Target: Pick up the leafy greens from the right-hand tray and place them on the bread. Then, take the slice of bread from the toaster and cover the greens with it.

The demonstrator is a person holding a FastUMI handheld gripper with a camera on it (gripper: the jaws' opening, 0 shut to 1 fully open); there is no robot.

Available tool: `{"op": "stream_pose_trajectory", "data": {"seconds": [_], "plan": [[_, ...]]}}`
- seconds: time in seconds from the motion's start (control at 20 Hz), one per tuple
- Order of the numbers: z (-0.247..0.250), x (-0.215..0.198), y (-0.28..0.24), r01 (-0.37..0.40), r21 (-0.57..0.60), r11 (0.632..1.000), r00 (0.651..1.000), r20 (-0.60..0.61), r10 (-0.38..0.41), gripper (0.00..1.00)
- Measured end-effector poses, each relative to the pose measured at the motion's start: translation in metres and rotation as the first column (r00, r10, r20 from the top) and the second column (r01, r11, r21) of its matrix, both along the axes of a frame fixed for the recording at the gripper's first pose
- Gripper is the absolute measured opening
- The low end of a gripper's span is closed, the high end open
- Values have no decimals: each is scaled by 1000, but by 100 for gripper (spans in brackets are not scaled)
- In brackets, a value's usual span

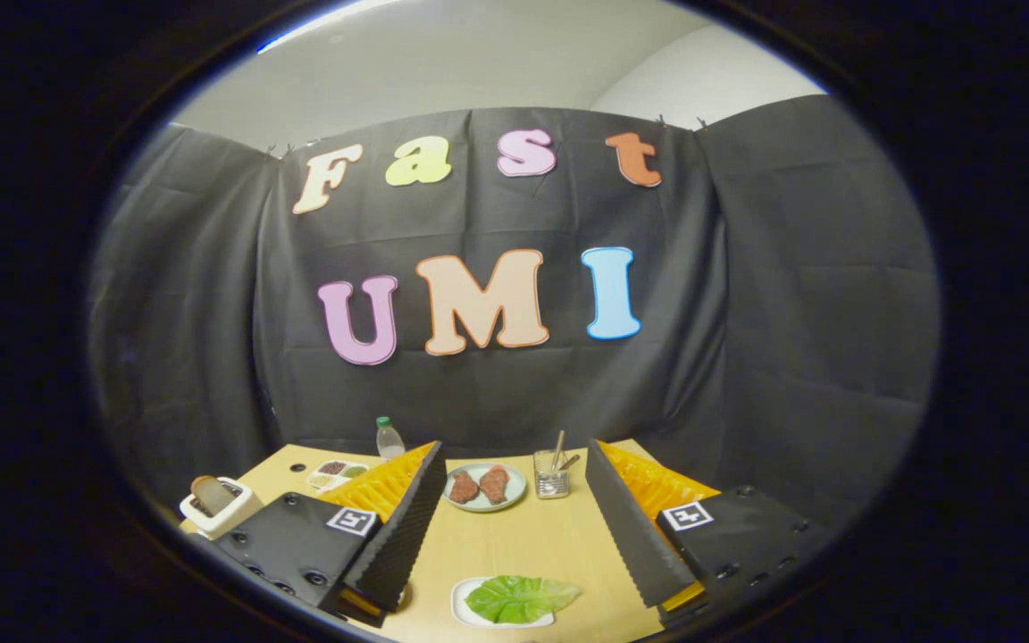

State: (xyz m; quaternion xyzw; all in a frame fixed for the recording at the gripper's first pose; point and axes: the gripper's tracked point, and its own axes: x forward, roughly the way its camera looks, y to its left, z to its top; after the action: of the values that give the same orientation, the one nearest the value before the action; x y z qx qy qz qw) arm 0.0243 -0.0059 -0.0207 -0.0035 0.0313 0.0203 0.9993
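tongs (514, 536) wide, empty, above counter (523, 545) | leafy greens (519, 597) on near tray (465, 607) between fingers | bread slice (209, 493) upright in toaster (220, 509) far left

A light wooden table (514, 545) carries everything. At its near edge sits a small white tray (461, 603) holding a green leaf (519, 597). Toward the far edge, mid-table, rests a plate (484, 487) with two reddish-brown pieces, perhaps meat. Just beside it stands a clear holder (551, 475) with utensils. A bottle (389, 438) and a divided dish (336, 472) sit near the far left corner, and a white toaster (218, 506) with a slice of bread (210, 493) stands at the left edge.
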Motion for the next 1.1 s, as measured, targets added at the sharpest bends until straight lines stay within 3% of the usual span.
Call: {"op": "stream_pose_trajectory", "data": {"seconds": [0.55, 0.85, 1.1], "plan": [[-72, 13, -17, -119, 33, 992, 964, -237, 124, 100], [-139, 14, -50, -158, -19, 987, 891, -433, 134, 100], [-198, 9, -56, -223, 35, 974, 786, -584, 201, 100]]}}
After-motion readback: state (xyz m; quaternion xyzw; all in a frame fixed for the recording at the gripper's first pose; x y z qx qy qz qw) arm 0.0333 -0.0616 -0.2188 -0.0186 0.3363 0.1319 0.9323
